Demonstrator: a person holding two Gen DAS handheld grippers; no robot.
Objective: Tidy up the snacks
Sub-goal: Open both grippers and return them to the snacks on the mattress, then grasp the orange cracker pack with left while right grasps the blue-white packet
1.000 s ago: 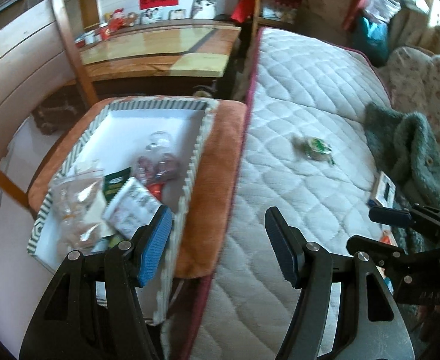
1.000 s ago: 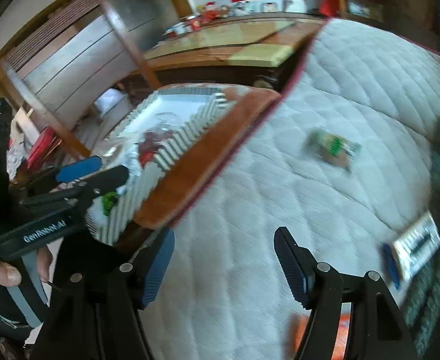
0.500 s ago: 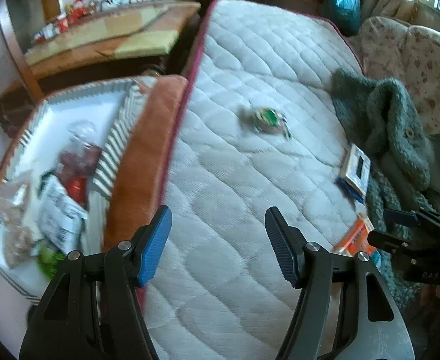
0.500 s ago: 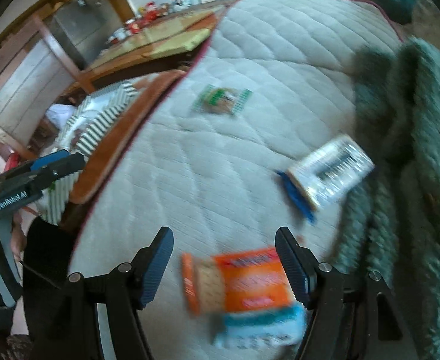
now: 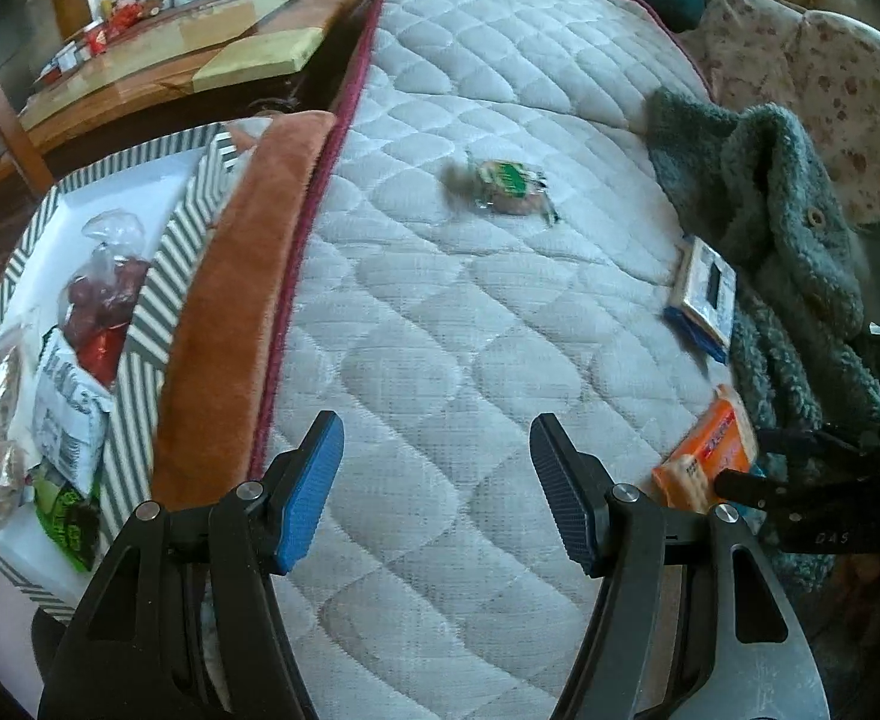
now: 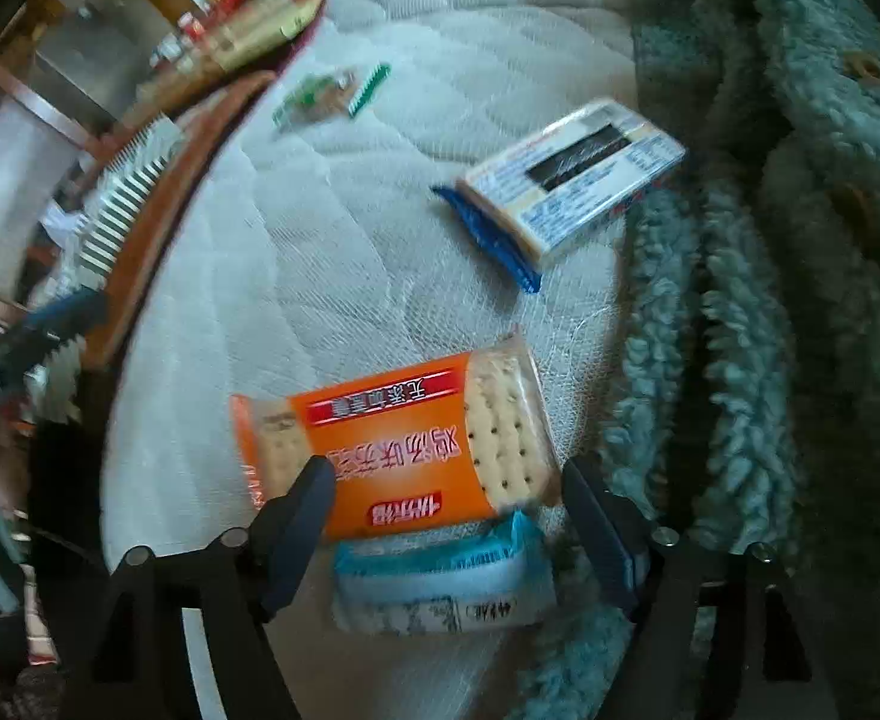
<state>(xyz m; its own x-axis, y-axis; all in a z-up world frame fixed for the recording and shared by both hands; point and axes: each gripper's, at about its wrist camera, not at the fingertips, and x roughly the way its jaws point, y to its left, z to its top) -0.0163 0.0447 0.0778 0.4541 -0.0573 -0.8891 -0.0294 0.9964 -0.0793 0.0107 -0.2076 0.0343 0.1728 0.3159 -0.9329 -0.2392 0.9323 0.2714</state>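
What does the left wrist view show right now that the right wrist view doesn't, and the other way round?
Only the left wrist view looks into the striped box, where bagged snacks already lie; the left gripper hangs open over bare mattress.

Only the right wrist view shows a light-blue packet tucked under the orange cracker pack, and the right gripper, jaws opening, with those packets between them.

Both show the orange pack, the blue-edged white packet and the green-labelled snack.
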